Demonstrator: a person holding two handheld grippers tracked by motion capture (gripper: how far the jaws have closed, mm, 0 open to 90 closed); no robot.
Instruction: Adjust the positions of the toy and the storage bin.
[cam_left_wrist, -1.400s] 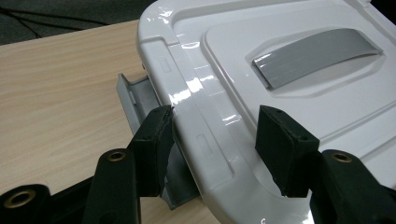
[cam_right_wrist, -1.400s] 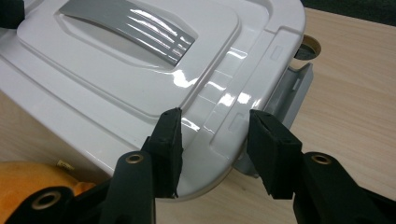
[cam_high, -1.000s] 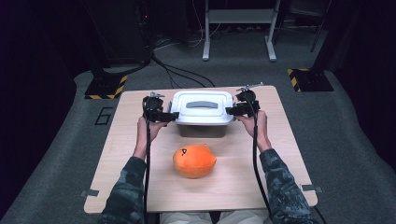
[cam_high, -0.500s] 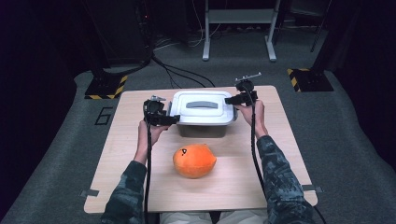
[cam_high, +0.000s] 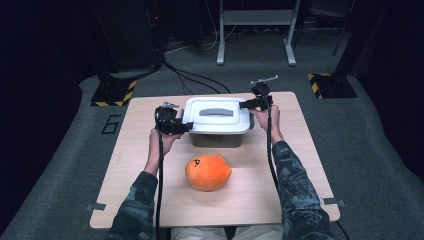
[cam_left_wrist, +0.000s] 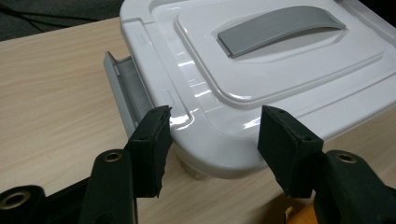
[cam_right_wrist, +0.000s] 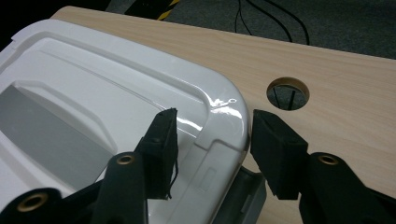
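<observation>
The surface (cam_high: 125, 170) is a pale wood-grain board with rounded corners and a round cable hole (cam_right_wrist: 288, 93) near its far right edge. It stands on grey carpet (cam_high: 380, 150) in a dark room, with yellow-and-black striped blocks (cam_high: 114, 93) at the far left and right, black cables on the floor, and a grey metal stand (cam_high: 255, 30) behind.

The left gripper (cam_left_wrist: 212, 140) sits at the left near corner of the white box (cam_high: 218, 120). Its fingers (cam_left_wrist: 152, 144) have just been closing and straddle that corner of the lid, with a visible gap on each side, not pressing on it.

The box stands at the far middle of the surface: a glossy white lid with rounded corners, a flat grey handle (cam_left_wrist: 280, 28) set in its recessed top, and a grey latch (cam_left_wrist: 126, 88) folded outward at its left end. Nearer the person lies an orange plush toy (cam_high: 208, 172), well apart from the box.

The right gripper (cam_right_wrist: 212, 144) is at the box's right far corner. Its fingers have also been closing, one over the lid, one outside the rim, which lies between them unpinched.
</observation>
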